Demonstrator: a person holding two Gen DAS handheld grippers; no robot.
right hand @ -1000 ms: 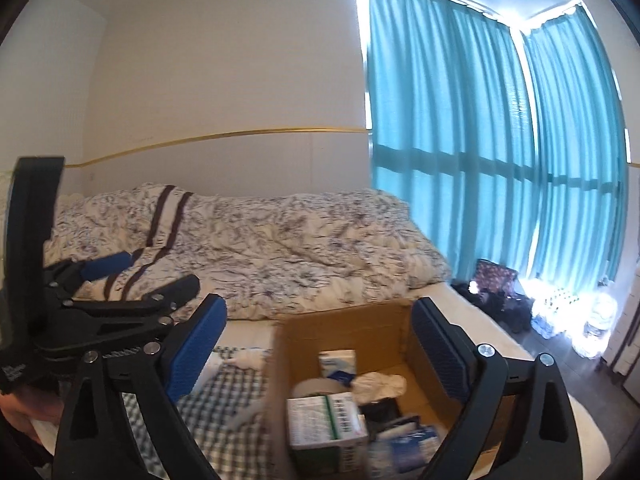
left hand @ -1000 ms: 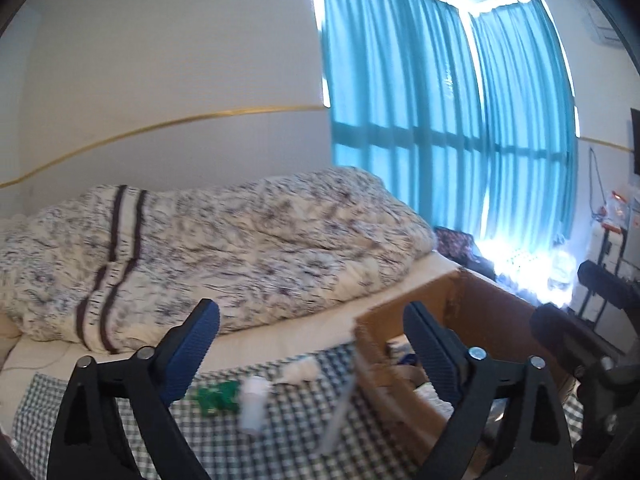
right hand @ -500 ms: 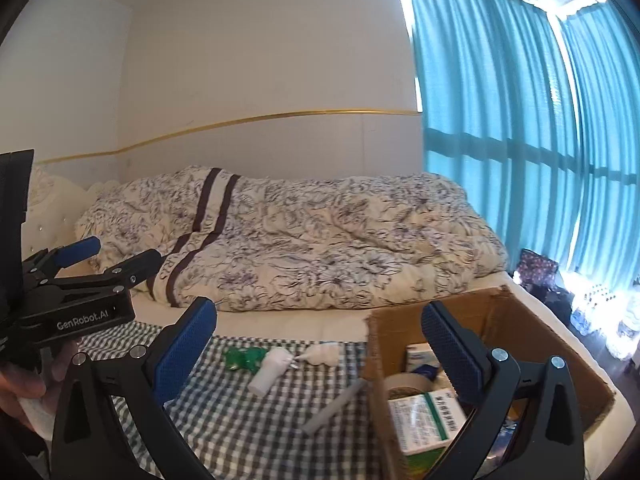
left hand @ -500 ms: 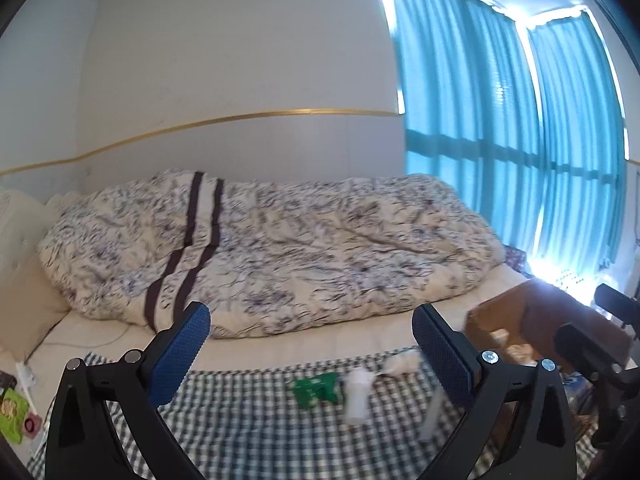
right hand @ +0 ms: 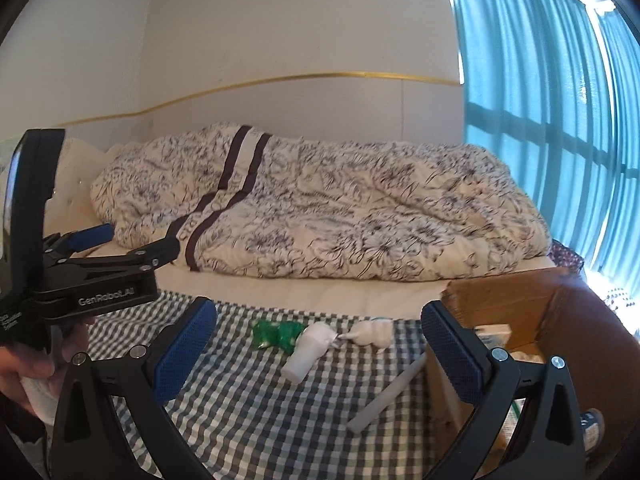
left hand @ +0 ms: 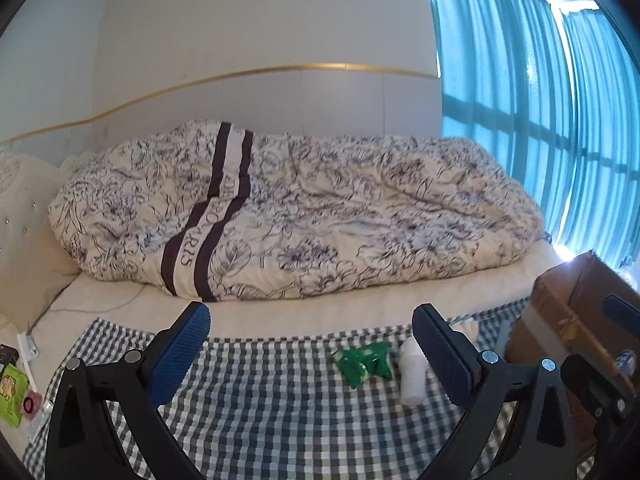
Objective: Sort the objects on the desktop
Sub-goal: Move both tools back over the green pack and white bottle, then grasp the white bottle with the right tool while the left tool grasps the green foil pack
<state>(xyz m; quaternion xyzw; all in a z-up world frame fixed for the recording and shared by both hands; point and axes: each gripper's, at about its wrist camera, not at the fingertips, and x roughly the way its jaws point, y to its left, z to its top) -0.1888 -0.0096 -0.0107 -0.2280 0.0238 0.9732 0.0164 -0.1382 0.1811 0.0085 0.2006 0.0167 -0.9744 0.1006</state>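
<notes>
Some sorting looks done, and some is left. The cardboard box (right hand: 532, 300) sits on the right side of the checked cloth (right hand: 248, 400), and it already has a few packs inside. Four things lie loose on the cloth to the left of the box: a green packet (right hand: 276, 334), a white bottle (right hand: 306, 354) lying on its side next to it, a small white crumpled thing (right hand: 372, 334) a bit farther back, and a grey stick (right hand: 386, 394) right beside the box wall. The right gripper (right hand: 316, 364) is wide open and holds nothing. The left gripper (left hand: 310, 358) is wide open and empty too. I think these four things need to go in the box.
</notes>
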